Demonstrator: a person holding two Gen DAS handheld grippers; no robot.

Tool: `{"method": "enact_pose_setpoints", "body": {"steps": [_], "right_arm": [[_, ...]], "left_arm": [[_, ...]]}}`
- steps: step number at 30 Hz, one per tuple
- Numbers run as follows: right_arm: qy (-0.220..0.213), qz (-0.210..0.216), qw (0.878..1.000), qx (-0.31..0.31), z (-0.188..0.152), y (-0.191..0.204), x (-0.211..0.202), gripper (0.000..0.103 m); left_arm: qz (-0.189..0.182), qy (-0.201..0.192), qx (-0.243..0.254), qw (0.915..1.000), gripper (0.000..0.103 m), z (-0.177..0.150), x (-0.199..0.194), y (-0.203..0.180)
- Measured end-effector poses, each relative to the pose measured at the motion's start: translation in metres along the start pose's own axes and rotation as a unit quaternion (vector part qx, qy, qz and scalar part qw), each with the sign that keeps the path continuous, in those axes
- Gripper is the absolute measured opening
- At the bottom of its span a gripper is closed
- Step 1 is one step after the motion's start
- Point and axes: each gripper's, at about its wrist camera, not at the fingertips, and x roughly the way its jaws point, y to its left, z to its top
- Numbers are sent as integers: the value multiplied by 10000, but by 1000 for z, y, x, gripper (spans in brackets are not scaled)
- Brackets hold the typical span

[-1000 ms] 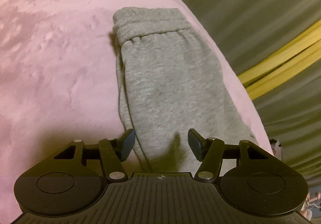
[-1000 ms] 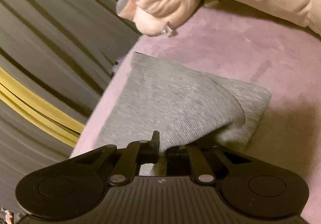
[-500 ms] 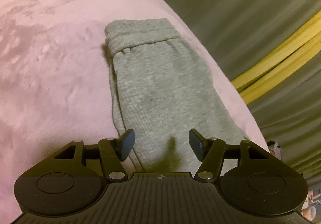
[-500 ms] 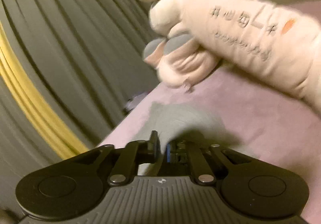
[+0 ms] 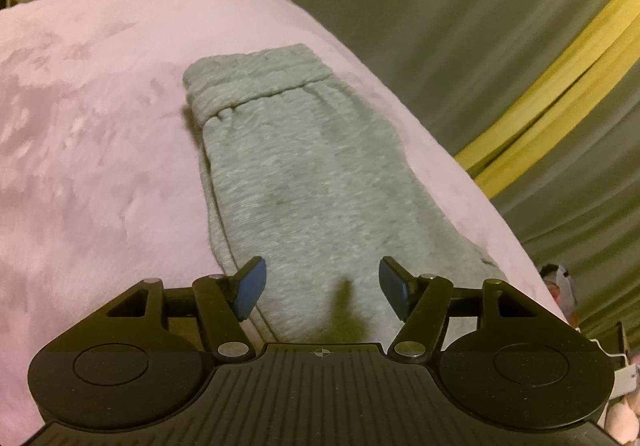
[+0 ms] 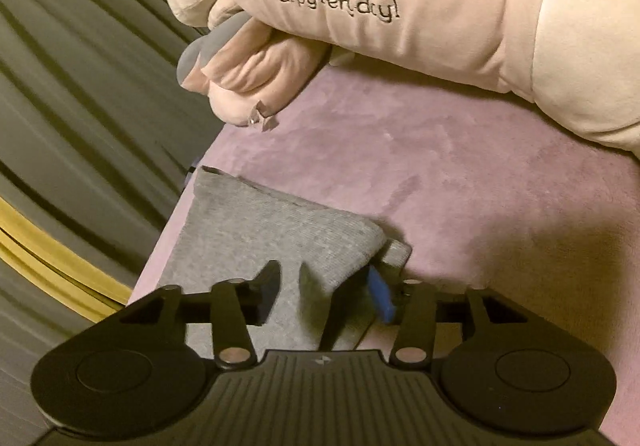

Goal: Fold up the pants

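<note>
Grey sweatpants (image 5: 304, 174) lie folded lengthwise on a pink plush bed cover (image 5: 88, 134), close to its right edge. Their waistband (image 5: 256, 74) is at the far end. My left gripper (image 5: 322, 286) hovers over the near end, its jaws opening and nothing pinched between them. In the right wrist view the cuff end of the pants (image 6: 280, 230) rests on the cover (image 6: 460, 186). My right gripper (image 6: 324, 292) is opening over it. A fold of grey cloth sits between the fingers, and the blue pad (image 6: 382, 294) no longer presses on it.
A long pink and cream plush toy (image 6: 400, 6) with stitched lettering lies across the far side of the bed. A grey-green curtain (image 5: 460, 26) with a yellow stripe (image 5: 552, 86) hangs just past the bed edge beside the pants.
My right gripper, shut on the cuff fold before, has opened, and the cloth has dropped onto the cover. The right hand has moved. My left jaws stand slightly wider.
</note>
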Motion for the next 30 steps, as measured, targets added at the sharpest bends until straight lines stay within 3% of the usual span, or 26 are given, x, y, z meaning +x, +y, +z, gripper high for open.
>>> {"method": "enact_pose_setpoints", "body": {"steps": [2, 4, 6, 13, 15, 17, 18, 19, 21, 24, 25, 27, 30], "right_arm": [[-86, -149, 9998, -25, -1, -1, -3, 53], [-89, -286, 9996, 7, -1, -3, -3, 65], [63, -289, 9995, 104, -2, -9, 1, 67], [125, 310, 9975, 623, 3, -25, 13, 82], [86, 476, 9964, 690, 5, -27, 15, 81], [92, 494, 9960, 745, 7, -30, 18, 72], [98, 438, 9964, 718, 7, -31, 19, 42], [176, 391, 9966, 699, 7, -32, 23, 20], [227, 461, 9955, 790, 5, -37, 27, 19], [209, 586, 9942, 874, 5, -38, 27, 26], [220, 720, 9928, 928, 6, -39, 28, 40], [234, 894, 9914, 930, 7, -36, 28, 55], [240, 745, 9949, 629, 7, -26, 31, 59]], "left_arm": [[7, -20, 15, 10000, 69, 0, -1, 0], [29, -8, 4, 10000, 69, 0, 0, 0], [39, 0, 34, 10000, 71, 0, 0, -2], [63, 150, 9, 9999, 74, 0, 5, -1], [77, 160, -20, 9998, 74, 0, 5, -1], [78, 160, -13, 9998, 74, 0, 5, -1], [86, 162, -5, 9998, 74, -1, 5, -2], [98, 163, 0, 9998, 74, -1, 5, -2], [103, 166, 10, 9998, 74, -1, 5, -3], [130, 176, 35, 9998, 74, -1, 6, -4], [132, 188, 53, 9997, 74, -1, 7, -5], [143, 226, 80, 9996, 74, -2, 8, -6], [111, 227, 171, 9995, 74, -3, 8, -10]]}}
